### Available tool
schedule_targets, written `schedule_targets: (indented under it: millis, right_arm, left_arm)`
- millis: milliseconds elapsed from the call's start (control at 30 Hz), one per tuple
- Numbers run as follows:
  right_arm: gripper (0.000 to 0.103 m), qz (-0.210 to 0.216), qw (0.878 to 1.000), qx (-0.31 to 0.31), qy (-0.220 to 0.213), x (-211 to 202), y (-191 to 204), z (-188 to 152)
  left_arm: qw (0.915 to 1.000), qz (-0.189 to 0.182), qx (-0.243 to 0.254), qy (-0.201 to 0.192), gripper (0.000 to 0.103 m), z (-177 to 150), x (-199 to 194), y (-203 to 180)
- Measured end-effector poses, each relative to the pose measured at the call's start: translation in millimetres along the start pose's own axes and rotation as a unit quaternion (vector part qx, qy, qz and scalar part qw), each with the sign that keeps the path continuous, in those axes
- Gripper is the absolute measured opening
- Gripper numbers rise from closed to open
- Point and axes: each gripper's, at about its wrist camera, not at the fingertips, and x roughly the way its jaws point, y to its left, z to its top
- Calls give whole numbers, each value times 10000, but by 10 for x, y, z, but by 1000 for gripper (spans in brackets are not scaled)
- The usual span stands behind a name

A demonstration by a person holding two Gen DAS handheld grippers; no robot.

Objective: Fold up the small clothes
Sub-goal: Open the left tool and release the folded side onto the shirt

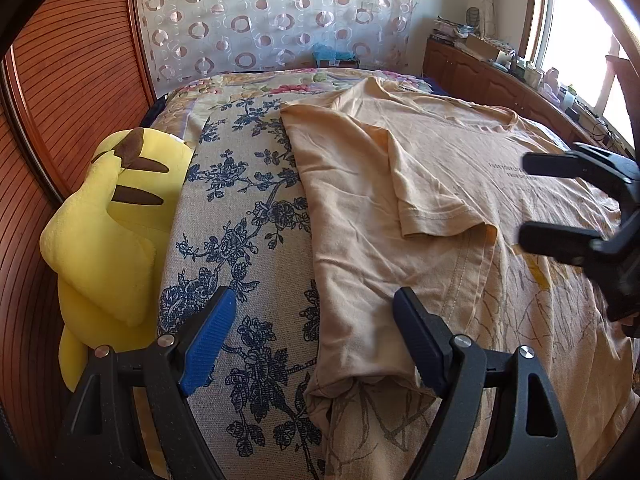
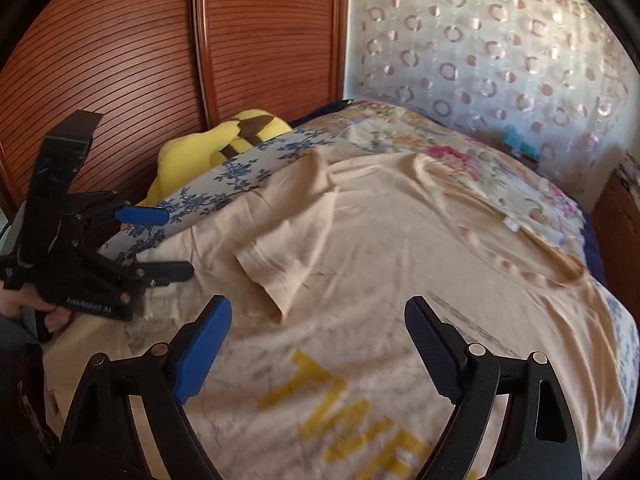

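Note:
A peach T-shirt (image 1: 400, 152) lies flat on the bed, yellow letters (image 2: 320, 392) on its chest. Its left side is folded inward, with the short sleeve (image 1: 436, 208) lying across the body. My left gripper (image 1: 315, 294) hovers open over the shirt's folded left edge near the hem, nothing pinched between its blue pads (image 1: 208, 340). My right gripper (image 2: 319, 304) hangs open above the chest of the shirt (image 2: 400, 240) and grips nothing. Each gripper shows in the other's view: the right gripper (image 1: 526, 200) at the right edge, the left gripper (image 2: 176, 242) at the left, held by a hand (image 2: 24, 304).
A blue-flowered cloth (image 1: 248, 208) covers the bed left of the shirt. A yellow plush toy (image 1: 112, 232) sits between the bed and slatted wooden doors (image 1: 72, 72). A circle-patterned curtain (image 1: 260, 20) hangs behind. A cluttered wooden cabinet (image 1: 488, 76) stands under the window.

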Motion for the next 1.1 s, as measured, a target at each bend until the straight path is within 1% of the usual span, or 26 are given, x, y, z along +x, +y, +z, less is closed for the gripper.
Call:
schedule_targets:
  millis: [167, 267, 333, 500, 600, 667, 767, 867, 1000, 1100]
  right_arm:
    - [89, 88, 9993, -125, 336, 350, 54, 131]
    - [89, -115, 9983, -212, 527, 509, 36, 205]
    - [88, -189, 9983, -163, 525, 535, -9, 239]
    - [88, -891, 9946, 279, 455, 531, -306, 250]
    - [88, -1143, 9904, 689, 370, 448, -525, 185]
    - [88, -1181, 9885, 884, 318, 359, -649, 137]
    - [88, -1080, 9888, 1016, 176, 177, -725, 51]
    - [88, -858, 9907, 1052, -54, -72, -724, -103]
    - [88, -646, 9905, 1178, -281, -443, -742, -480]
    - [88, -584, 9874, 1404, -427, -708, -887, -787]
  left_arm:
    - [10000, 1, 0, 2, 82, 2, -2, 2]
    - [10000, 0, -2, 1, 82, 1, -3, 3]
    - [10000, -1, -2, 1, 82, 0, 0, 2]
    - [10000, -1, -2, 1, 82, 0, 1, 2]
    - [10000, -2, -3, 0, 82, -1, -1, 5]
    - [10000, -1, -2, 0, 82, 0, -2, 6]
    - [10000, -1, -3, 0, 82, 0, -1, 8]
    - [10000, -1, -2, -1, 82, 0, -1, 8]
    - [10000, 0, -3, -1, 82, -2, 2, 8]
    - [10000, -2, -3, 0, 82, 0, 3, 7]
